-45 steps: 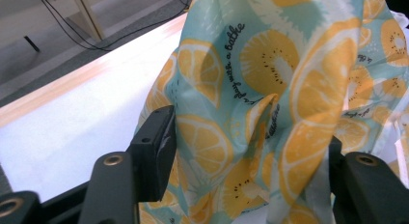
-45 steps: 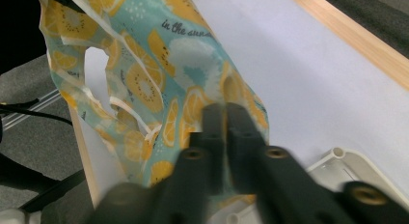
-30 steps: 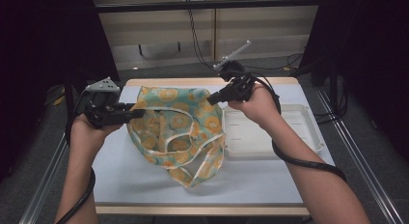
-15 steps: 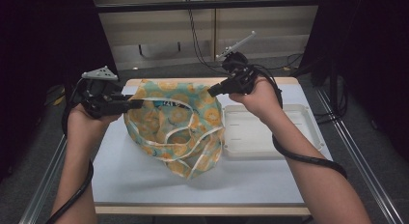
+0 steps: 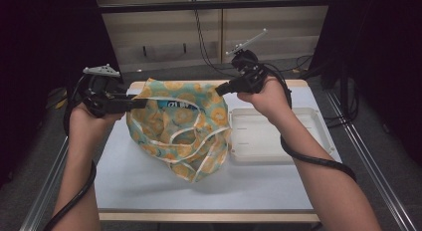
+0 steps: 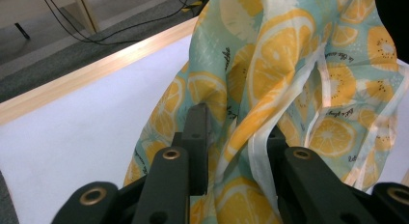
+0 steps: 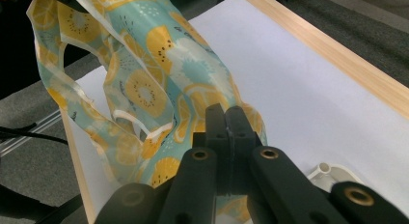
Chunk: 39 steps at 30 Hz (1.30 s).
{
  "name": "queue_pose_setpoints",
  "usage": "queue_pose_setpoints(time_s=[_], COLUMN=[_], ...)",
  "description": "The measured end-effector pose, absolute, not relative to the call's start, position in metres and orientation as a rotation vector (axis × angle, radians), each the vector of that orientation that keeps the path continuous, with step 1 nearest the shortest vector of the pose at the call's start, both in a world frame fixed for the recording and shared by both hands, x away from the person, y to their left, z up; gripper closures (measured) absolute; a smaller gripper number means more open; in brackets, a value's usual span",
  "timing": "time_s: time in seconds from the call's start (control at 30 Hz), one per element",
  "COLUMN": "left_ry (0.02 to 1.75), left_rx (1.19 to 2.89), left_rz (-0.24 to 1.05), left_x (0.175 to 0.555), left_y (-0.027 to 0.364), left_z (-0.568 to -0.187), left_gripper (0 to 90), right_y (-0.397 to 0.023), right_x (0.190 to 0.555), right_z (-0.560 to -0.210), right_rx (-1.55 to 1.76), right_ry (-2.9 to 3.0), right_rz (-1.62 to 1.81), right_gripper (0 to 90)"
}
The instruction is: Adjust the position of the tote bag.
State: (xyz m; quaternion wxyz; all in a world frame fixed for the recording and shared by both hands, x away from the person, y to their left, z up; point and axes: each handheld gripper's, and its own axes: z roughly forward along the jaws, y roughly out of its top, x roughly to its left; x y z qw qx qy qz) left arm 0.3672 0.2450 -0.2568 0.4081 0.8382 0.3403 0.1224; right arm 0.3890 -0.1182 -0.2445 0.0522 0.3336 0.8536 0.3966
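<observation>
A teal cloth bag (image 5: 179, 131) printed with orange slices and edged with white trim hangs stretched between my two grippers, its lower part resting on the white table (image 5: 144, 183). My left gripper (image 5: 137, 102) is shut on the bag's left rim. In the left gripper view the bunched cloth (image 6: 289, 64) and white trim sit between the jaws of that gripper (image 6: 236, 132). My right gripper (image 5: 219, 89) pinches the right rim. Seen from the right gripper view, the right gripper (image 7: 225, 113) has its jaws pressed together on the cloth (image 7: 144, 84).
A shallow white tray (image 5: 278, 136) lies on the table just right of the bag, under the right forearm; its corner (image 7: 333, 173) appears in the right gripper view. The table has a wooden rim (image 5: 209, 216). Cables trail from both grippers.
Both grippers have risen and drawn apart, lifting the bag's top edge. The bag went from a slumped heap to hanging open between them.
</observation>
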Motion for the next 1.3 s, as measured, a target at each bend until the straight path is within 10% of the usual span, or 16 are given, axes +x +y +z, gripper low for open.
queue_pose_setpoints(time_s=[0.27,0.53,0.87,1.3], left_ry=[0.849,0.855,0.839,0.863], left_rx=[2.099,2.085,2.113,2.114], left_rz=[0.369,0.394,0.391,0.336], left_x=[0.360,0.362,0.363,0.383], left_y=[0.237,0.233,0.234,0.239], left_z=[-0.251,-0.252,-0.248,-0.233], left_gripper=[53.4,53.8,83.2,86.0], right_y=[-0.118,-0.114,-0.113,-0.114], right_x=[0.383,0.380,0.379,0.390], right_z=[-0.242,-0.245,-0.244,-0.238], right_rx=[1.001,0.982,0.969,1.001], right_ry=[2.606,2.629,2.622,2.566], right_rz=[1.199,1.179,1.189,1.212], right_gripper=[90.0,90.0,90.0,90.0])
